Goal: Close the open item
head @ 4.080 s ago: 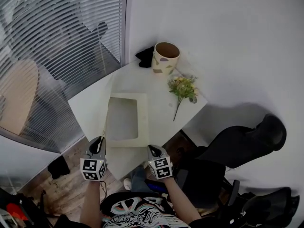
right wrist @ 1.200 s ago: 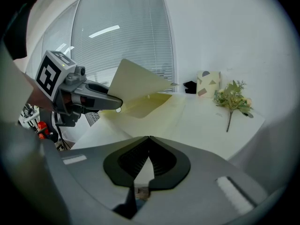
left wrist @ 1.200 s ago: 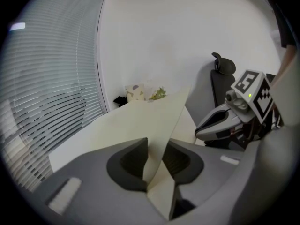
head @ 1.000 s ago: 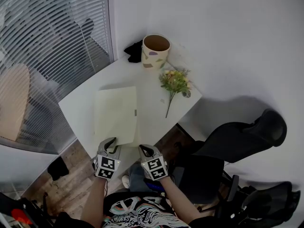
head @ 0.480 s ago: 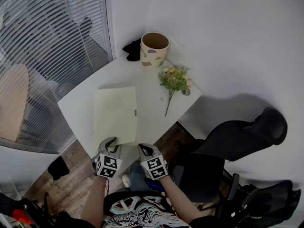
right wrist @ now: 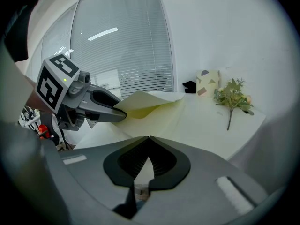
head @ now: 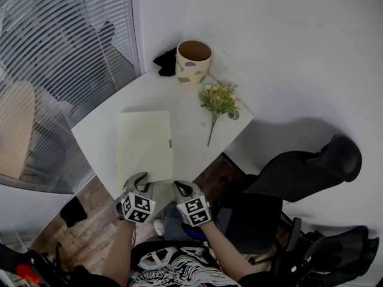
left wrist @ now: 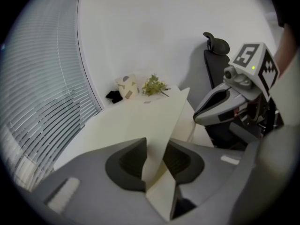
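Observation:
A flat cream folder [head: 145, 145] lies on the white table [head: 99, 130], its cover down in the head view. From the right gripper view [right wrist: 154, 104] the cover's near corner stands lifted off the sheet below. My left gripper [head: 139, 177] is at the folder's near edge. The cover's edge [left wrist: 164, 125] runs between its jaws [left wrist: 154, 161], which have just been opening, and the pads do not press on it. My right gripper [head: 179, 186] hangs just right of it at the table's front edge, jaws shut [right wrist: 148, 142] with nothing in them.
At the table's far end stand a beige patterned pot [head: 194, 61], a dark object [head: 166, 63] beside it and a bunch of flowers [head: 219, 100]. Window blinds [head: 60, 70] run along the left. A black office chair [head: 299, 181] stands at the right.
About four seconds ago the folder lay open; it is now covered. Over the last second the left gripper has rolled slightly at the folder's near edge. The right gripper has kept still.

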Available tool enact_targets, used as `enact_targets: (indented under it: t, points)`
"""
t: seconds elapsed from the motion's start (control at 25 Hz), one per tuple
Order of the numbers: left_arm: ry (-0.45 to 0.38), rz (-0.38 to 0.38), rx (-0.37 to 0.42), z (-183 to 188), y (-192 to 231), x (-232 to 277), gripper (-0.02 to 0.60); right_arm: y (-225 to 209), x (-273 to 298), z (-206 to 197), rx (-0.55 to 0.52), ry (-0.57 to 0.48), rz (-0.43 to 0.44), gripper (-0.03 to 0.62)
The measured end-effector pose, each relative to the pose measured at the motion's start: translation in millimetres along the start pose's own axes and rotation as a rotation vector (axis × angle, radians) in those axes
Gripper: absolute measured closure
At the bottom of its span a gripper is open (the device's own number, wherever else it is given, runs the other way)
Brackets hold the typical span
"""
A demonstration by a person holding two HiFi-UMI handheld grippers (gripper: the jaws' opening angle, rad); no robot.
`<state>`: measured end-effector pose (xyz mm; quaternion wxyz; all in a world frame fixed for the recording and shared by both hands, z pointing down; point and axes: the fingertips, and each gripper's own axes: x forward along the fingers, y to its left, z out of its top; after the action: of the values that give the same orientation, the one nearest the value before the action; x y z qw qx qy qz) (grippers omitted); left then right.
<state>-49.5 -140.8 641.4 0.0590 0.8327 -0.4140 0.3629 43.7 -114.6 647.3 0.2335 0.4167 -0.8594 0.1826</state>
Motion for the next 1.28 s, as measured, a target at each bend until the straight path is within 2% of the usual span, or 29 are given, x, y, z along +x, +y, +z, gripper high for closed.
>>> enact_targets:
  t: [0.52, 1.28]
  points:
    - [0.043, 0.024, 0.134, -3.0, -6.5, 5.5, 0.422, -0.8, -1.4, 0.7, 0.013, -0.006, -0.004, 0.592]
    - [0.029, 0.003, 0.091, -4.8, -6.3, 4.7, 0.422, 0.8, -1.1, 0.8, -0.007, 0.006, -0.003, 0.592]
